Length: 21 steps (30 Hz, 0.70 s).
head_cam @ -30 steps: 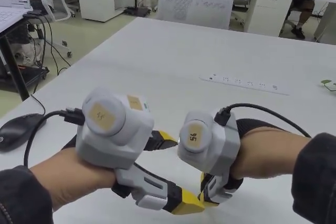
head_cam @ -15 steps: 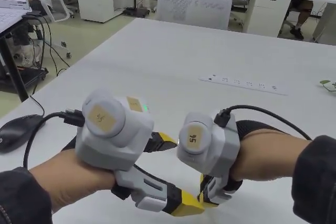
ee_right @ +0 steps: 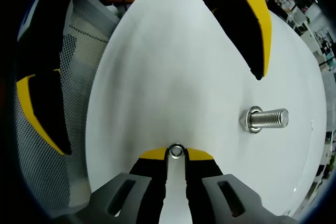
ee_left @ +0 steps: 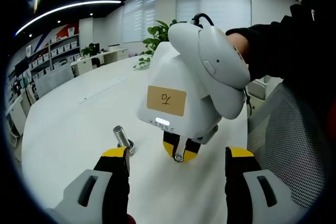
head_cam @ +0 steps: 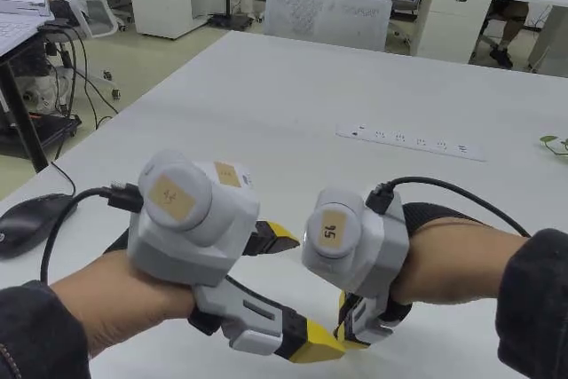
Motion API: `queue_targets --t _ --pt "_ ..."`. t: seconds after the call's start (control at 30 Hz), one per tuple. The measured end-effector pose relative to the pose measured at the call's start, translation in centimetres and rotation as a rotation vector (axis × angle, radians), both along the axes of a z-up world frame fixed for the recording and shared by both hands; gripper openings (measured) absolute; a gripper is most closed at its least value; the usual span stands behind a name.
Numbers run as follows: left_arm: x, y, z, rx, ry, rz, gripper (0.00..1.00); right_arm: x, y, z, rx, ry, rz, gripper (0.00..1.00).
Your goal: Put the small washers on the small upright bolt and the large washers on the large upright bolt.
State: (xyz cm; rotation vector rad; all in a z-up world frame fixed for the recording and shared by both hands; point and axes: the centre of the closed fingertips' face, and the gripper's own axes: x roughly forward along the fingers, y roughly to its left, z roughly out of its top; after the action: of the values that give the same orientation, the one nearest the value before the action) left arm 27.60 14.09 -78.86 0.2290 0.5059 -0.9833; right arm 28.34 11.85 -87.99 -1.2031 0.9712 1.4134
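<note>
Right gripper view: right tool [ee_right: 177, 157] pinches a washer [ee_right: 177, 151], flanked by the gaping left tool [ee_right: 161, 115], bolt [ee_right: 265, 118] nearby.

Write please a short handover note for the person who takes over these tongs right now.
Grip: left tongs open and empty; right tongs shut on a small washer.
Things: one upright bolt stands on the table near both, a second washer around its base.
Done: that second washer, it seems.
Left: put the held washer on the bolt of its size, then any others.
</note>
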Motion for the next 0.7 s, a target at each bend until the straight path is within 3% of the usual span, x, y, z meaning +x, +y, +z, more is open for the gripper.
queue_targets --t 0.7 --pt "-0.1 0.0 0.0 0.0 0.001 -0.003 0.74 0.2 -1.3 0.0 -0.017 -0.002 -0.028 0.13"
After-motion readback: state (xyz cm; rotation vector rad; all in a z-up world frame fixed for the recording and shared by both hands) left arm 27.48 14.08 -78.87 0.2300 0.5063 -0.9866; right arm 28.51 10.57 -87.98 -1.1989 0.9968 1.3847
